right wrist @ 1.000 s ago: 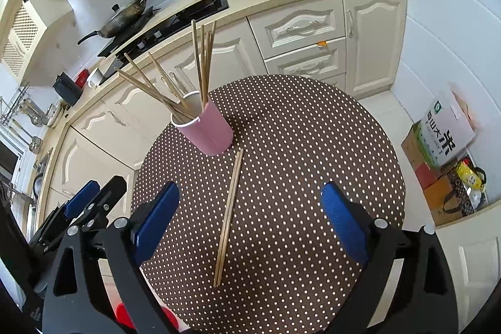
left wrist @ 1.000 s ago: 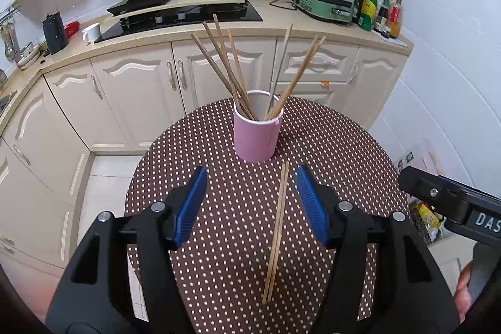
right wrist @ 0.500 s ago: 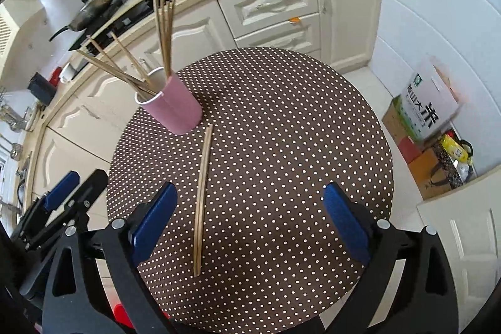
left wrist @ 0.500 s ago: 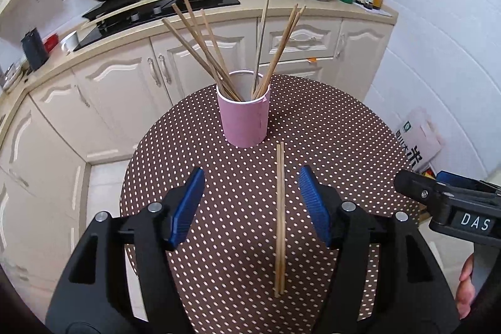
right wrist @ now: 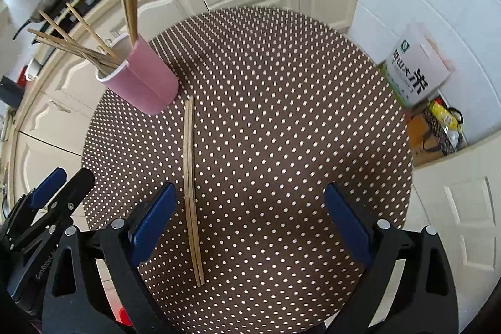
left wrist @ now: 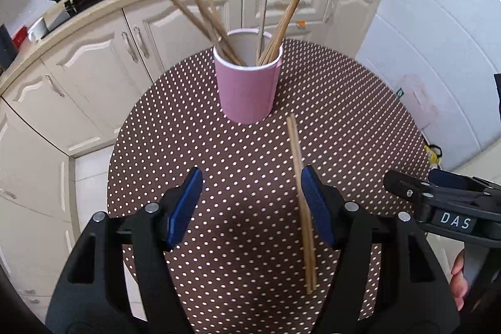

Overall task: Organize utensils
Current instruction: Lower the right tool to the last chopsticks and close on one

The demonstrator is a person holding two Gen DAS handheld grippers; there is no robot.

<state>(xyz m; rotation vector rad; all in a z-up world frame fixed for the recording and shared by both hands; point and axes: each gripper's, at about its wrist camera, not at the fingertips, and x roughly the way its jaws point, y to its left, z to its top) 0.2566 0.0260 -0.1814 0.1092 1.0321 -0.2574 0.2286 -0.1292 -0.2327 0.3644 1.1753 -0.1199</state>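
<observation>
I see a round table (right wrist: 281,77) in a brown dotted cloth, with a pink cup (left wrist: 247,89) upright near its far side, chopsticks fanned out inside. A loose pair of chopsticks (right wrist: 191,193) lies flat just beside the cup's base. My left gripper (left wrist: 250,205) is opening above them, clamping nothing; my right gripper (right wrist: 250,227) stands wide apart and empty, the pair near its left finger.

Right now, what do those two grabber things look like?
Both are black plastic clamps with two fingers. Each of the left gripper fingers carries a long blue pad, with silver screws at the joints and triangle-shaped holes in the frame. The right gripper looks the same; seen from the side, its black body shows white letters "DAS".
</observation>
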